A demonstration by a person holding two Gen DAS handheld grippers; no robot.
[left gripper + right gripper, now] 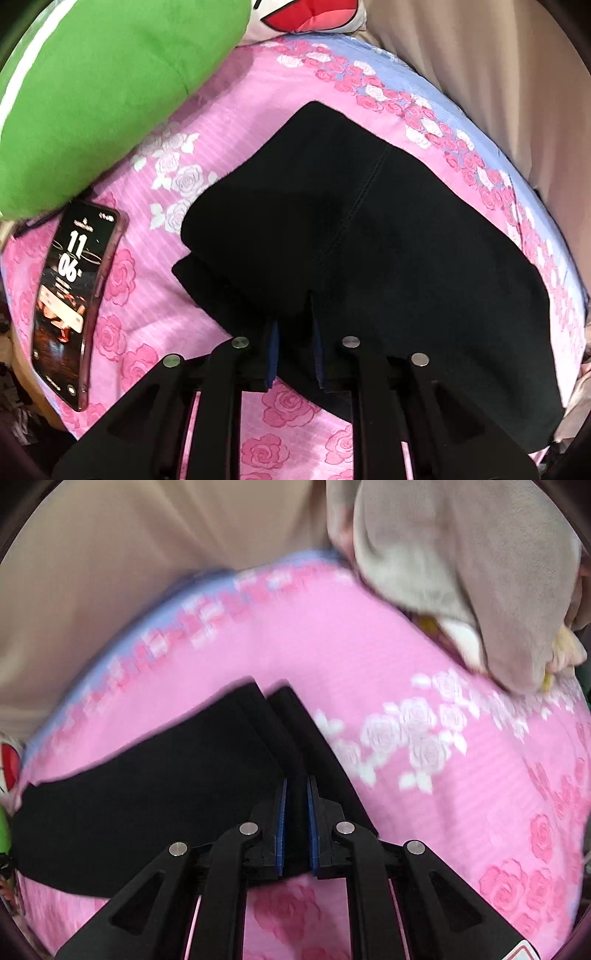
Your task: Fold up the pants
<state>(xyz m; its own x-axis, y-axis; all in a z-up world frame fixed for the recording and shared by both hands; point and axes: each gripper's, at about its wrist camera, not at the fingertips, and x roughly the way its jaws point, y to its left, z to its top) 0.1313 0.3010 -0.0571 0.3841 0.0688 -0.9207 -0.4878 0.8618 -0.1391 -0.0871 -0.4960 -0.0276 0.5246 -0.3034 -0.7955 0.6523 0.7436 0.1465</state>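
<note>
Pants (369,251), black and already doubled over, are lying mid-frame on the pink rose bedsheet (229,110) in the left wrist view, and running lower left to center in the right wrist view (147,786).

Risks: fabric is looking thin and slick, so layers could be sliding apart if either grip is catching only the top layer. Right wrist view is blurring, suggesting quick motion, which could be skewing the fold. Phone (70,295) is lying on the sheet at the left edge, near the pants; a wide sweep of cloth could be dragging it. Green plush (99,92) is crowding the upper left, limiting room there.

Left gripper (295,347) is coming in low from the bottom of the frame, fingers pointing up-frame, clenched on the near edge of the pants, with cloth draping over the fingertips. Right gripper (295,812) is angling the same way from bottom center, blue pads (281,819) pinching a black fold of the pants between them. Both are sitting close above the sheet.
</note>
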